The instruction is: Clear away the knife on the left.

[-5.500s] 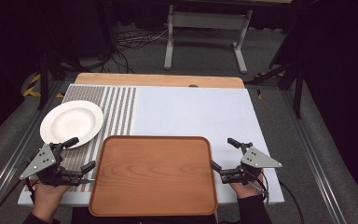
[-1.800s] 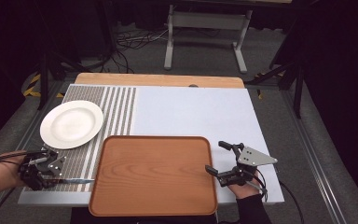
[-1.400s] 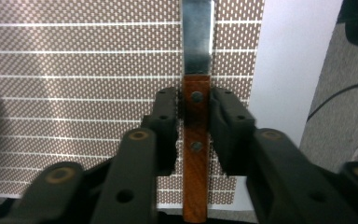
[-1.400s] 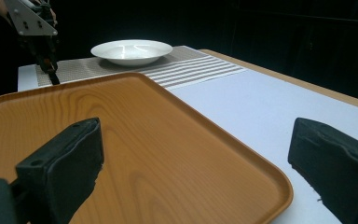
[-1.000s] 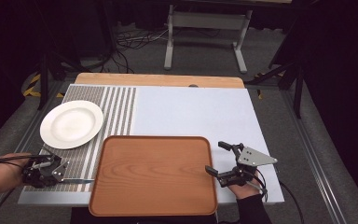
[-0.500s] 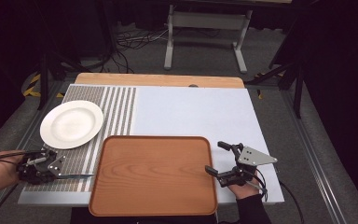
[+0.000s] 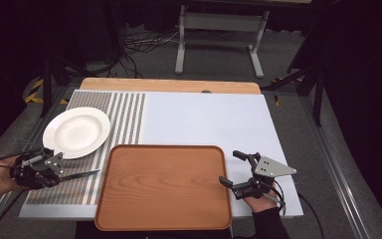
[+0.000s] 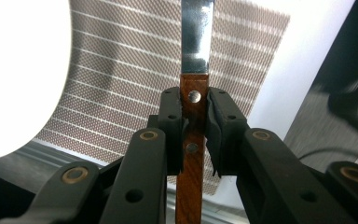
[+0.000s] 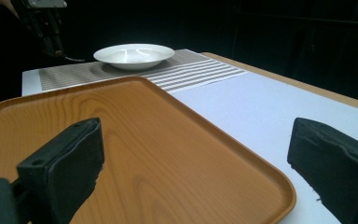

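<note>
Table-setting scene, seen from the person's side. The left gripper (image 7: 49, 174) is clamped on the wooden handle of a knife (image 7: 79, 175), its pads meeting the handle at the rivets, just behind the blade (a grip near the blade root probably keeps the knife from swinging). The knife (image 8: 195, 93) points toward the wooden tray (image 7: 164, 186), its tip close to the tray's left rim, over the striped placemat (image 7: 124, 112); whether it rests on the mat or hangs just above it cannot be told. The white plate (image 7: 76, 132) sits on the mat's left part, just beyond the gripper, so the knife appears to be on its way to a place beside the plate. The right gripper (image 7: 238, 172) rests with its jaws wide apart at the tray's right edge, holding nothing; in the right gripper view the two pads (image 9: 65, 158) straddle the tray's near corner without touching it, probably parked out of the way.

Compared with the earliest frame, the left gripper no longer stands open at the tray's left edge: it has moved out to the left and now carries the knife. Over the last two seconds it has crept slightly toward the plate. The right gripper, the tray and the plate keep their positions.
</note>
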`<action>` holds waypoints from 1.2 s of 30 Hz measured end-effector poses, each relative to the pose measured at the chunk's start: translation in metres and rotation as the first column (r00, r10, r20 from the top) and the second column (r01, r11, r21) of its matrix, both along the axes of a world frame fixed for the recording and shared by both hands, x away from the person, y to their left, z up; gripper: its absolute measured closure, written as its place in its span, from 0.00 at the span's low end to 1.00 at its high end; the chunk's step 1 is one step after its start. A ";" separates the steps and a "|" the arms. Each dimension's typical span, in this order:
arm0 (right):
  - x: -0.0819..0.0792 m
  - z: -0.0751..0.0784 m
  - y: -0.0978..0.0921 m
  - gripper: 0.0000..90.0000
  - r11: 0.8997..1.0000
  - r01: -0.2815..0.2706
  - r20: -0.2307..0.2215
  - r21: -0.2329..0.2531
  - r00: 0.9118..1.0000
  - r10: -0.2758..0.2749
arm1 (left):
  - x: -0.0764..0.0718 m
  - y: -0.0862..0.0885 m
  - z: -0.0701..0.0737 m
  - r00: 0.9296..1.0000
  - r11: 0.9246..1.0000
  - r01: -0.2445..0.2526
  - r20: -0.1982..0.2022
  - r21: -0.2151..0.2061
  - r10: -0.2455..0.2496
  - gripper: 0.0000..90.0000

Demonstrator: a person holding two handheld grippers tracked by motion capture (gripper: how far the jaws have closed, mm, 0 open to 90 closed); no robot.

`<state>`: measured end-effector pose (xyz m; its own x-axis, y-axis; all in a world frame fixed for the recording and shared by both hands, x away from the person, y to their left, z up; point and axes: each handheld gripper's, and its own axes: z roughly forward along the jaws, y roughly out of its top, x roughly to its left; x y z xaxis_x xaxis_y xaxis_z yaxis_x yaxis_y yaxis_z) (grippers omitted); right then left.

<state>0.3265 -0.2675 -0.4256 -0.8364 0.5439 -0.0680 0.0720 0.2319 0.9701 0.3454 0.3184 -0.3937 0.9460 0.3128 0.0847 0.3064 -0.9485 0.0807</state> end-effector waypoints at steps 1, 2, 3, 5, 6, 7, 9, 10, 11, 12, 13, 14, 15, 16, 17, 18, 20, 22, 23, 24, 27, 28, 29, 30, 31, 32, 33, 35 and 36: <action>0.000 0.001 0.000 0.05 1.000 0.004 0.002 -0.003 1.000 -0.004 | 0.000 -0.001 0.001 1.000 1.000 -0.008 -0.002 -0.011 0.008 0.86; 0.000 0.001 0.000 0.05 1.000 0.005 0.003 -0.003 1.000 -0.005 | -0.001 -0.002 0.003 1.000 1.000 -0.017 0.002 -0.020 0.017 0.86; 0.000 0.001 0.000 0.05 1.000 0.005 0.002 -0.003 1.000 -0.005 | -0.001 -0.004 0.004 1.000 0.999 -0.025 0.000 -0.024 0.025 0.86; 0.000 0.000 0.000 0.05 1.000 0.006 -0.002 -0.007 1.000 -0.006 | 0.000 -0.007 0.006 0.999 0.997 -0.054 -0.010 -0.051 0.053 0.86; 0.000 0.000 0.000 0.05 1.000 0.005 -0.004 -0.003 1.000 -0.005 | 0.001 -0.008 0.008 0.997 0.995 -0.076 -0.019 -0.062 0.075 0.86; 0.000 0.000 0.000 0.05 1.000 0.003 -0.005 0.000 1.000 -0.003 | 0.002 -0.009 0.009 0.995 0.992 -0.101 -0.034 -0.070 0.098 0.86; 0.000 0.000 0.000 0.05 1.000 0.001 -0.002 -0.003 1.000 -0.001 | 0.004 -0.011 0.011 0.989 0.987 -0.138 -0.064 -0.081 0.133 0.86; 0.000 0.000 0.000 0.05 1.000 0.001 -0.001 -0.003 1.000 -0.001 | 0.004 -0.012 0.012 0.986 0.984 -0.157 -0.064 -0.089 0.151 0.86; -0.001 0.000 0.000 0.05 1.000 0.000 -0.002 -0.004 1.000 0.000 | 0.005 -0.012 0.014 0.984 0.982 -0.169 -0.071 -0.087 0.163 0.86; -0.001 0.000 0.000 0.05 1.000 -0.001 -0.002 -0.004 1.000 0.001 | 0.006 -0.013 0.015 0.981 0.978 -0.184 -0.074 -0.095 0.177 0.86; -0.001 0.000 0.000 0.05 1.000 -0.001 -0.002 -0.006 1.000 0.001 | 0.006 -0.013 0.017 0.979 0.976 -0.195 -0.081 -0.098 0.187 0.86; 0.000 0.000 0.000 0.05 1.000 -0.001 -0.002 -0.005 1.000 0.001 | 0.006 -0.014 0.018 0.977 0.973 -0.203 -0.086 -0.110 0.194 0.86; 0.000 0.000 0.000 0.05 1.000 -0.001 -0.003 -0.004 1.000 0.001 | 0.006 -0.015 0.019 0.975 0.971 -0.212 -0.093 -0.114 0.202 0.86; 0.000 0.000 0.000 0.05 1.000 -0.001 -0.003 -0.004 1.000 0.001 | 0.007 -0.015 0.020 0.973 0.967 -0.220 -0.101 -0.126 0.208 0.86; 0.000 0.000 0.000 0.05 1.000 -0.001 -0.003 -0.005 1.000 0.001 | 0.007 -0.016 0.020 0.970 0.964 -0.230 -0.107 -0.133 0.216 0.86; 0.000 0.000 0.000 0.05 1.000 -0.001 -0.003 -0.005 1.000 0.001 | 0.007 -0.016 0.020 0.970 0.964 -0.230 -0.107 -0.133 0.216 0.86; 0.000 0.000 0.000 0.05 1.000 -0.001 -0.004 -0.003 1.000 0.001 | 0.007 -0.019 0.022 0.965 0.957 -0.245 -0.134 -0.157 0.225 0.86; 0.000 0.000 0.000 0.05 1.000 -0.001 -0.003 -0.005 1.000 0.001 | 0.007 -0.020 0.023 0.962 0.953 -0.253 -0.152 -0.165 0.229 0.86; 0.000 0.000 0.001 0.05 1.000 -0.001 -0.003 -0.006 1.000 0.001 | 0.007 -0.020 0.024 0.959 0.950 -0.262 -0.158 -0.172 0.236 0.86; 0.000 0.000 0.001 0.05 1.000 -0.001 -0.003 -0.006 1.000 0.001 | 0.007 -0.020 0.024 0.959 0.950 -0.262 -0.158 -0.172 0.236 0.86; 0.000 0.000 0.001 0.05 1.000 0.000 -0.004 -0.007 1.000 0.000 | 0.006 -0.024 0.026 0.950 0.935 -0.290 -0.175 -0.204 0.257 0.86; 0.000 0.000 0.001 0.05 1.000 0.000 -0.004 -0.007 1.000 0.000 | 0.006 -0.024 0.026 0.950 0.935 -0.290 -0.175 -0.204 0.257 0.86; 0.000 0.000 0.000 0.05 1.000 0.000 -0.001 -0.006 1.000 0.000 | 0.005 -0.027 0.026 0.949 0.931 -0.295 -0.175 -0.213 0.261 0.86; 0.000 0.000 0.000 0.05 1.000 0.000 -0.001 -0.006 1.000 0.000 | 0.005 -0.027 0.026 0.949 0.931 -0.295 -0.175 -0.213 0.261 0.86; 0.000 0.000 0.000 0.05 1.000 0.001 0.000 -0.006 1.000 -0.001 | 0.004 -0.030 0.026 0.947 0.927 -0.304 -0.180 -0.221 0.268 0.86; 0.000 0.000 0.000 0.05 1.000 0.001 0.000 -0.006 1.000 -0.001 | 0.004 -0.030 0.026 0.947 0.927 -0.304 -0.180 -0.221 0.268 0.86; 0.000 0.000 0.000 0.05 1.000 0.001 0.000 -0.006 1.000 -0.001 | 0.004 -0.032 0.026 0.945 0.924 -0.312 -0.175 -0.221 0.277 0.86; -0.001 0.000 0.000 0.05 1.000 0.001 0.001 -0.008 1.000 -0.001 | 0.004 -0.036 0.026 0.941 0.916 -0.325 -0.182 -0.237 0.287 0.86; -0.001 0.000 0.000 0.05 1.000 0.002 0.001 -0.007 1.000 -0.002 | 0.004 -0.036 0.026 0.941 0.916 -0.325 -0.182 -0.237 0.287 0.86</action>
<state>0.3259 -0.2671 -0.4261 -0.8354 0.5449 -0.0724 0.0718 0.2389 0.9684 0.3496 0.2820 -0.3676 0.7966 0.5814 -0.1657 0.6043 -0.7578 0.2461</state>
